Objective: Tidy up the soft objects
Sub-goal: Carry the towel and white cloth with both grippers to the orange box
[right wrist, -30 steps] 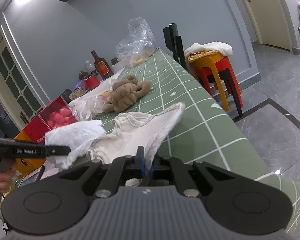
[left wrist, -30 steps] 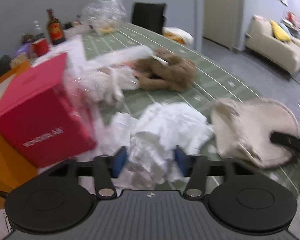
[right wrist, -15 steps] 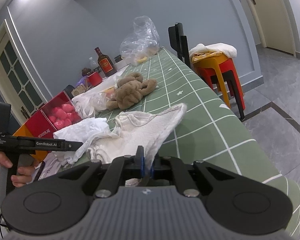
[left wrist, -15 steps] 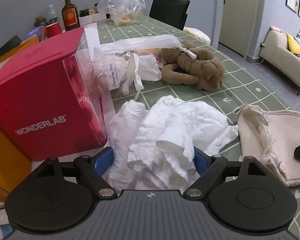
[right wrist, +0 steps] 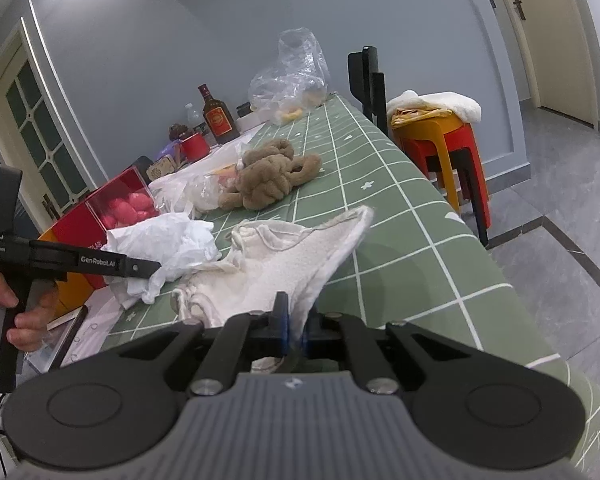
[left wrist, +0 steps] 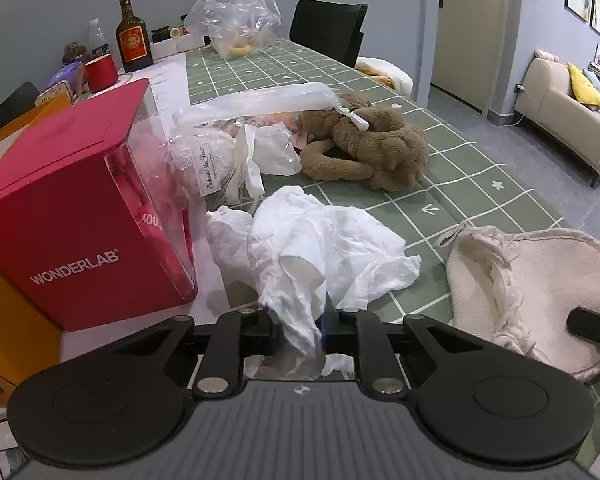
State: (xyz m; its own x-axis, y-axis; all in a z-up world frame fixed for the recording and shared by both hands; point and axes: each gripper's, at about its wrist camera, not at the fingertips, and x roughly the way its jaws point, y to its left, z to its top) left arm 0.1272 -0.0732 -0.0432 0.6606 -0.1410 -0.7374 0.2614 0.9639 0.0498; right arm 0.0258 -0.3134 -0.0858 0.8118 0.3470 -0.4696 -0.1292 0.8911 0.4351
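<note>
left gripper [left wrist: 299, 330] pinched on near edge of white cloth [left wrist: 320, 248], half a second ago spread around it | right gripper [right wrist: 294, 334] level, still clamping cream towel [right wrist: 284, 264] by table's [right wrist: 400, 216] right edge | red box [left wrist: 76, 216] just left of cloth | brown plush [left wrist: 372, 152] beyond, open green cover [left wrist: 460, 184] to its right

The walls [right wrist: 180, 60] are gray. The floor [right wrist: 560, 184] is shiny gray tile. A beige sofa [left wrist: 560, 120] sits far off. Stacked stools [right wrist: 444, 140] stand near the table [right wrist: 400, 216].
</note>
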